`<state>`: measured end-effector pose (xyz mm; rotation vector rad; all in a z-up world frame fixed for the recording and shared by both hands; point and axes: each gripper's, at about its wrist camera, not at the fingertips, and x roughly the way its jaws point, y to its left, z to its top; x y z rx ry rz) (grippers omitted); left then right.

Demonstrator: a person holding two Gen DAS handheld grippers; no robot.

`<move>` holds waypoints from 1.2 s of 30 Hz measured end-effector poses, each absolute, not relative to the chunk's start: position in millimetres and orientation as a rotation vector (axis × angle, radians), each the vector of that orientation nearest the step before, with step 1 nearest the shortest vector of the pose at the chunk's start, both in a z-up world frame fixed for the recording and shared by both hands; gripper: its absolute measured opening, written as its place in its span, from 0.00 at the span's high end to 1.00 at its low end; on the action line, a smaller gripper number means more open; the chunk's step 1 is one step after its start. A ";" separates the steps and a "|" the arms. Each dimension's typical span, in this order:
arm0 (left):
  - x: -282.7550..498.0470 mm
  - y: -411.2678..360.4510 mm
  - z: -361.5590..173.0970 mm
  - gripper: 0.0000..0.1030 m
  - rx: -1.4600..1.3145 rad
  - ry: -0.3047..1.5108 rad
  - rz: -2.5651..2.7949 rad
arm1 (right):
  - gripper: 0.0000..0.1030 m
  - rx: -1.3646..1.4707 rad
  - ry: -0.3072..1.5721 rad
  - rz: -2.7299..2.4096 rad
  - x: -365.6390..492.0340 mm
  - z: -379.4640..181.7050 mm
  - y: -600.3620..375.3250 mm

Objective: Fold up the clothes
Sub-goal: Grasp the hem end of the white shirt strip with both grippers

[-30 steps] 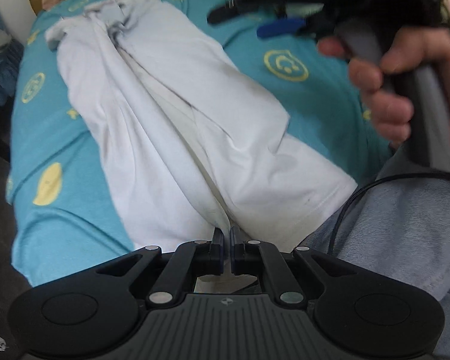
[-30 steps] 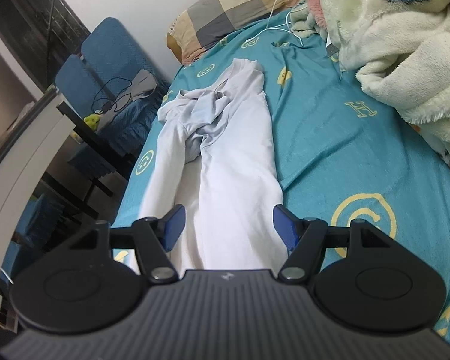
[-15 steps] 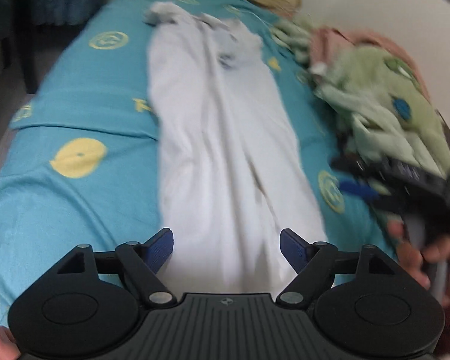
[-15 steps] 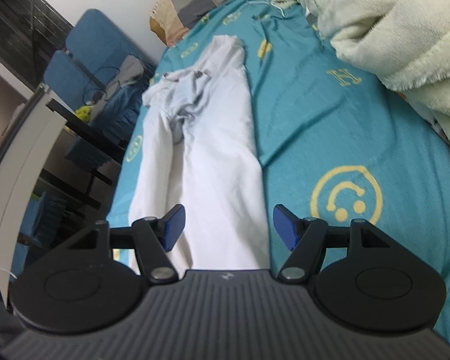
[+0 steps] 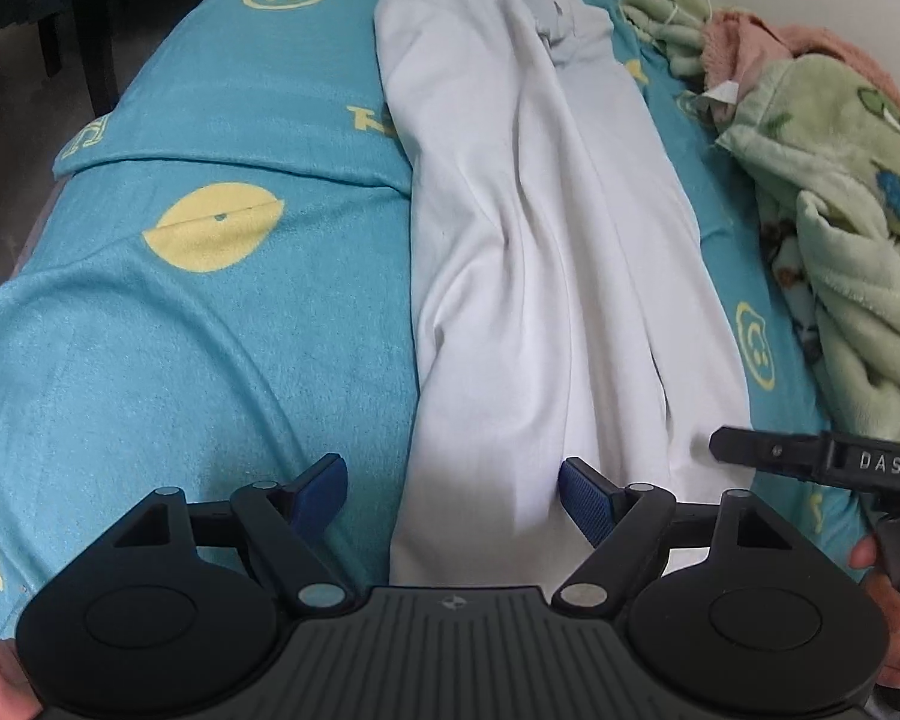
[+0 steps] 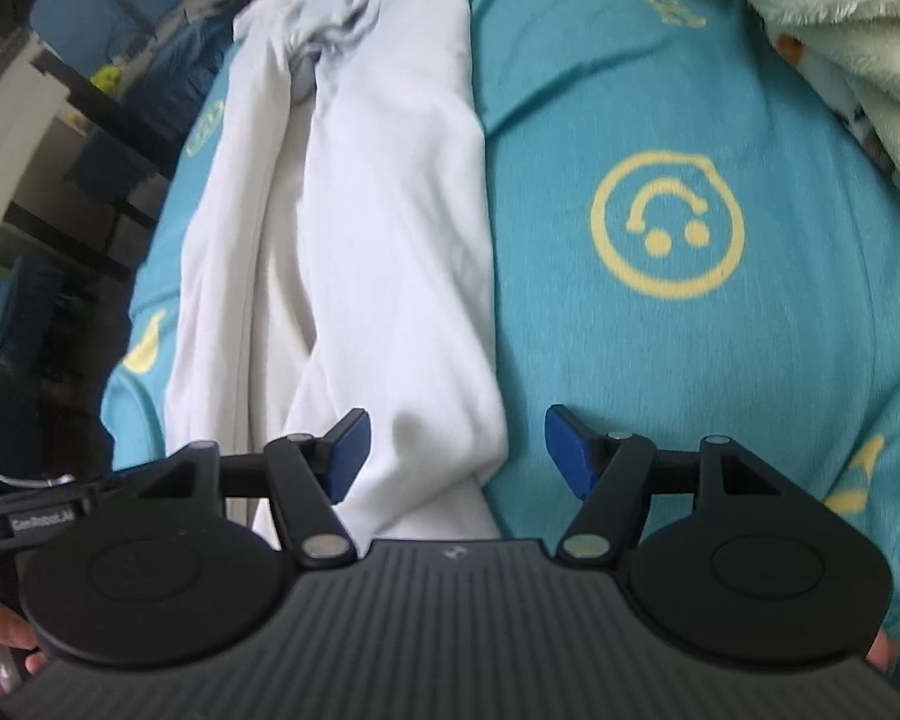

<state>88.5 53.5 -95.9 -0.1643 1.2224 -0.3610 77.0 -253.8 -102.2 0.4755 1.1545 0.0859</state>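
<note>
A white garment (image 5: 534, 276) lies folded lengthwise into a long strip on the teal bedsheet (image 5: 210, 324), its collar end far away. It also shows in the right wrist view (image 6: 378, 228). My left gripper (image 5: 453, 495) is open and empty, its jaws straddling the left side of the near hem. My right gripper (image 6: 455, 450) is open and empty, hovering over the near right corner of the garment. The right gripper's body shows in the left wrist view (image 5: 822, 459) at the right.
A green fleece blanket (image 5: 840, 228) and pink cloth (image 5: 750, 36) pile up along the right of the bed. A cream blanket (image 6: 840, 12) lies at the right. Blue chairs (image 6: 120, 6) and a dark table (image 6: 90, 114) stand beyond the bed's left edge.
My left gripper has let go of the garment and opened, then swung to face along the bed. My right gripper has dropped lower, closer to the near right corner of the garment.
</note>
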 end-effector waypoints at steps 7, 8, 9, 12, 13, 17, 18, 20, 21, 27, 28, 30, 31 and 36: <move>77.4 58.7 -97.6 0.31 -0.191 1.273 -0.443 | 0.34 0.417 1.306 0.169 59.3 -101.7 -226.9; 75.8 56.6 -98.1 0.31 -0.184 1.294 -0.456 | 0.34 0.411 1.330 0.183 56.6 -101.9 -223.0; 74.2 54.5 -98.5 0.31 -0.177 1.315 -0.469 | 0.34 0.396 1.349 0.189 53.3 -102.0 -219.0; 69.3 48.1 -99.7 0.31 -0.157 1.379 -0.508 | 0.34 0.307 1.390 0.226 43.2 -100.1 -203.1; 67.7 45.9 -100.2 0.31 -0.150 1.400 -0.522 | 0.34 0.276 1.386 0.229 40.3 -98.7 -199.8; 60.9 37.2 -100.4 0.56 -0.108 1.460 -0.559 | 0.41 0.154 1.367 0.243 28.5 -92.9 -186.9; 59.6 36.0 -99.0 0.64 -0.100 1.460 -0.562 | 0.54 0.124 1.362 0.246 25.5 -91.5 -183.7; 58.3 40.7 -85.2 0.82 -0.136 1.420 -0.568 | 0.75 0.063 1.352 0.253 19.6 -88.6 -177.2; 57.7 43.0 -78.2 0.89 -0.153 1.401 -0.571 | 0.85 0.047 1.345 0.257 17.1 -86.1 -175.8; 53.8 57.2 -35.6 0.93 -0.258 1.279 -0.587 | 0.88 0.241 1.216 0.297 11.8 -42.5 -214.4; 51.7 60.8 -20.3 0.93 -0.290 1.246 -0.584 | 0.88 0.272 1.182 0.296 12.3 -31.7 -222.3; 47.4 67.8 10.0 0.94 -0.350 1.182 -0.577 | 0.88 0.335 1.116 0.297 13.5 -10.0 -238.5; 43.7 69.6 22.7 0.95 -0.354 1.156 -0.574 | 0.88 0.367 1.088 0.303 14.0 1.6 -246.3; 15.7 66.4 84.5 0.97 -0.364 1.036 -0.563 | 0.88 0.424 0.940 0.313 3.7 55.9 -258.4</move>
